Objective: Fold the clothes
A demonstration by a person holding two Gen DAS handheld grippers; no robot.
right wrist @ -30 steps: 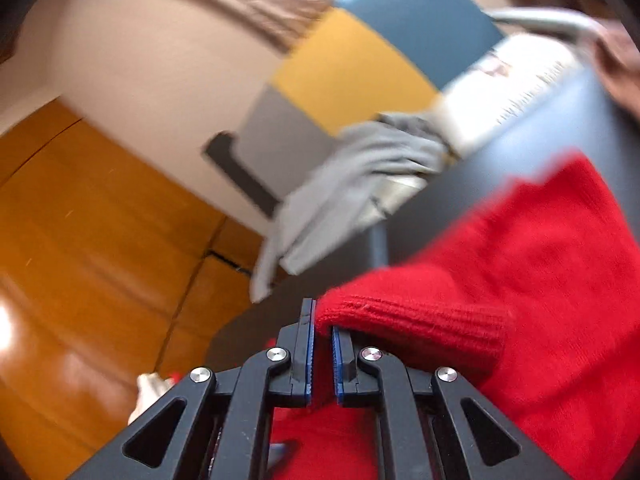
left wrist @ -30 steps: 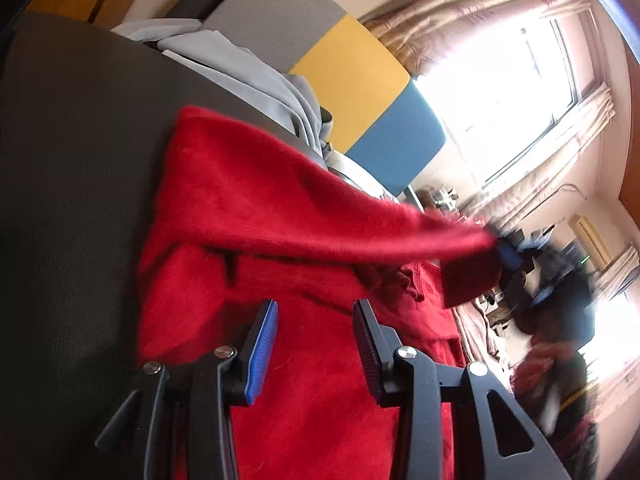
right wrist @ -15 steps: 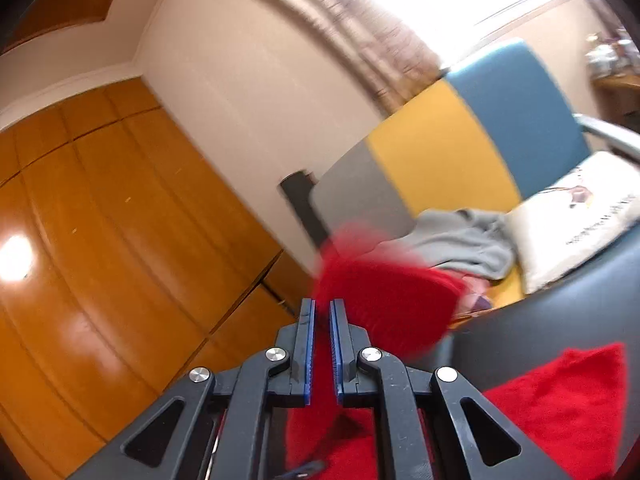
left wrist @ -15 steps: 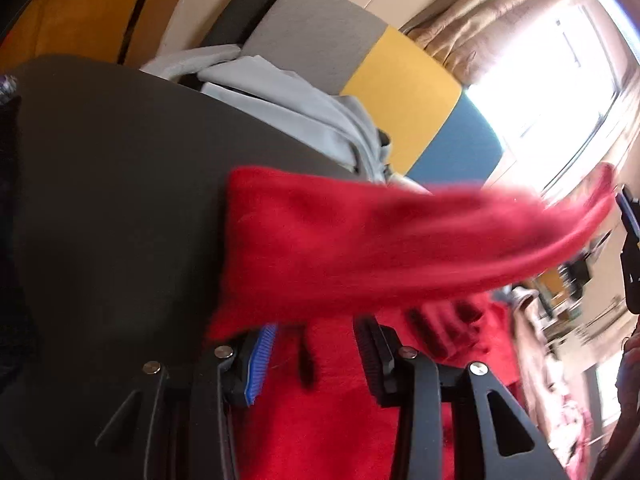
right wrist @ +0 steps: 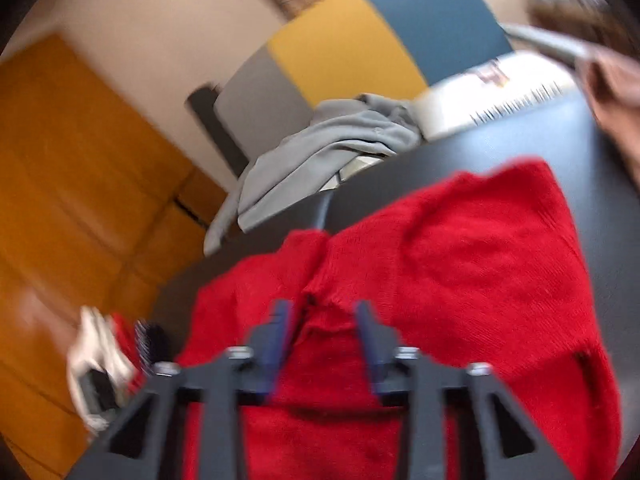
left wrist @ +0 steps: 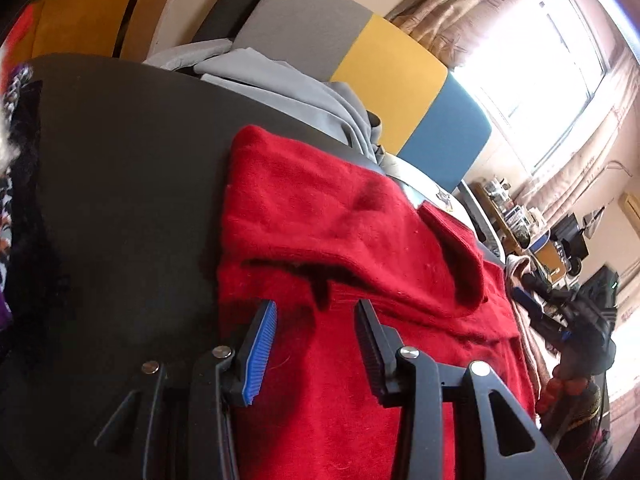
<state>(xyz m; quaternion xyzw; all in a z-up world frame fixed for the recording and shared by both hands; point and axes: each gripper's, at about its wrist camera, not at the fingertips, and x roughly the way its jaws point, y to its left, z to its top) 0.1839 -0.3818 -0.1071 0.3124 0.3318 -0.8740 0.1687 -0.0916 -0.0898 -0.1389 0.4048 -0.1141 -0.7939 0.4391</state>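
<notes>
The red sweater [left wrist: 360,248] lies on the dark table [left wrist: 120,200], in front of the grey garment [left wrist: 288,92]; a sleeve is folded across its body. It looks soft, light and limp, so a hem or fold edge suits best. The left gripper [left wrist: 316,344] hangs half-open over it, gripping nothing; the right gripper [right wrist: 324,336] is opening, though blur hides whether knit touches its pads.

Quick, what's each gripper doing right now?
Left gripper: open, holding nothing, over the red sweater.
Right gripper: jaws opening, sleeve let go.
</notes>
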